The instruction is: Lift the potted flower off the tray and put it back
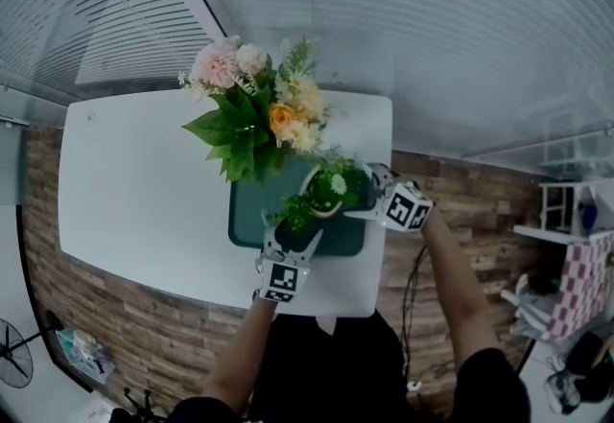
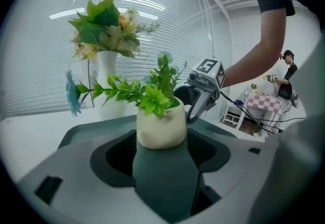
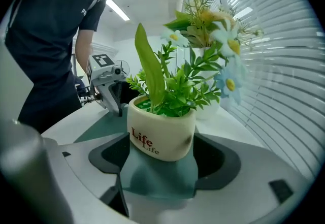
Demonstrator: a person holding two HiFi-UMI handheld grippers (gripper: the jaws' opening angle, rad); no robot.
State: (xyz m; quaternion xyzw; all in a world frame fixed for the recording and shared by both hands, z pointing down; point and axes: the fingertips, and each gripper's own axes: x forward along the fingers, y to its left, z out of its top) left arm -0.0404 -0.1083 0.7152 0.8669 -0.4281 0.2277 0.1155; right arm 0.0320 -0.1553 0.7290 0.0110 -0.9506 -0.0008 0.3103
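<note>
The pot (image 3: 161, 134), lettered "Life Life", stands on the tray (image 1: 247, 224); left gripper (image 1: 295, 237) and right gripper (image 1: 369, 193) flank it, fingers spread.

Looks like an office or lab room. A white table (image 1: 144, 191) sits under both grippers, with slatted blinds (image 2: 167, 30) just beyond them. Far past the left gripper (image 1: 291, 241) is another person (image 2: 289, 68) near a checkered cloth (image 2: 263, 102). Wood-look floor (image 1: 134, 316). Ceiling strip light (image 3: 118, 10) above the right gripper (image 1: 367, 199).
</note>
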